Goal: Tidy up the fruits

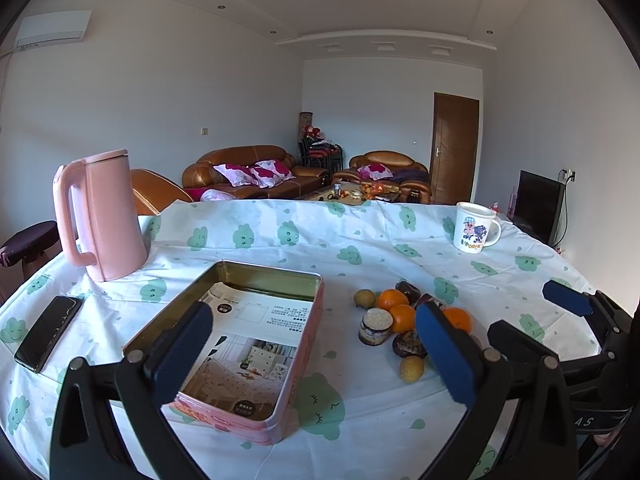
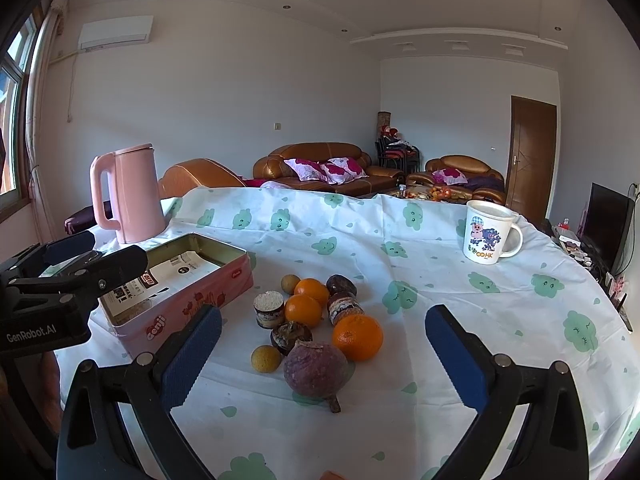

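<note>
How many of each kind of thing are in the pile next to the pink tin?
Oranges: 3
Small yellow-brown fruits: 2
Dark purple-brown fruits: 3
Wrapped round snacks: 2
Total: 10

The left gripper [image 1: 314, 354] has a black plastic frame with two angular fingers, each faced with a blue ribbed pad [image 1: 444, 354], and a round silver screw head at each finger joint. The right gripper [image 2: 324, 354] is built the same: black arms, blue textured pads [image 2: 192, 360], silver screws. Seen from the right wrist, the left unit's black body carries white "GenRobot.AI" lettering; white letters on the right unit, perhaps "AS", are partly cut off.
</note>
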`<state>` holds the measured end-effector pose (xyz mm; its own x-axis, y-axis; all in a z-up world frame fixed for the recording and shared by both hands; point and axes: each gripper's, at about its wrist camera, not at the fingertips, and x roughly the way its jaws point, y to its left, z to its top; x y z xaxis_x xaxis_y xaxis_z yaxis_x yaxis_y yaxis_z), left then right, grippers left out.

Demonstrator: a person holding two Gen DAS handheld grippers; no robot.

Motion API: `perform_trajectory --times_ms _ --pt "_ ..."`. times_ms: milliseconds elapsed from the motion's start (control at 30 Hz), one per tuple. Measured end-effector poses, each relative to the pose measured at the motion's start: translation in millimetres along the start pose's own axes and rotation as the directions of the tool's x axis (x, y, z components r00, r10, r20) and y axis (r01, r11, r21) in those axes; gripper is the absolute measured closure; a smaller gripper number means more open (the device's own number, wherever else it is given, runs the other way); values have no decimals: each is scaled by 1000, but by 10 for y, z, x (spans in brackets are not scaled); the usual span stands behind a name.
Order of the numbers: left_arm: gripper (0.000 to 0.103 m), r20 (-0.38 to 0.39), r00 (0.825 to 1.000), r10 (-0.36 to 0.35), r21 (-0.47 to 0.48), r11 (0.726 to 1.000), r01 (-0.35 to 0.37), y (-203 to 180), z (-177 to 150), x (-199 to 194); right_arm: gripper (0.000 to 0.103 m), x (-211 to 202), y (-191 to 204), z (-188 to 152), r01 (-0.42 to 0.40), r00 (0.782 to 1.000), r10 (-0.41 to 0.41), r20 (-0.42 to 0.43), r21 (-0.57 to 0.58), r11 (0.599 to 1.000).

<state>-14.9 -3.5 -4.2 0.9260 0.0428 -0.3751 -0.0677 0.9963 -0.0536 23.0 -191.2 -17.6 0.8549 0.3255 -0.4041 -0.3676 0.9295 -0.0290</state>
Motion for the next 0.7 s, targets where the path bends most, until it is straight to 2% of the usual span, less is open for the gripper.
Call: perform_trajectory --times_ms 700 --pt "0 -31 999 6 8 1000 -6 -48 -63 118 1 64 -38 -80 6 1000 -6 -20 0 1000"
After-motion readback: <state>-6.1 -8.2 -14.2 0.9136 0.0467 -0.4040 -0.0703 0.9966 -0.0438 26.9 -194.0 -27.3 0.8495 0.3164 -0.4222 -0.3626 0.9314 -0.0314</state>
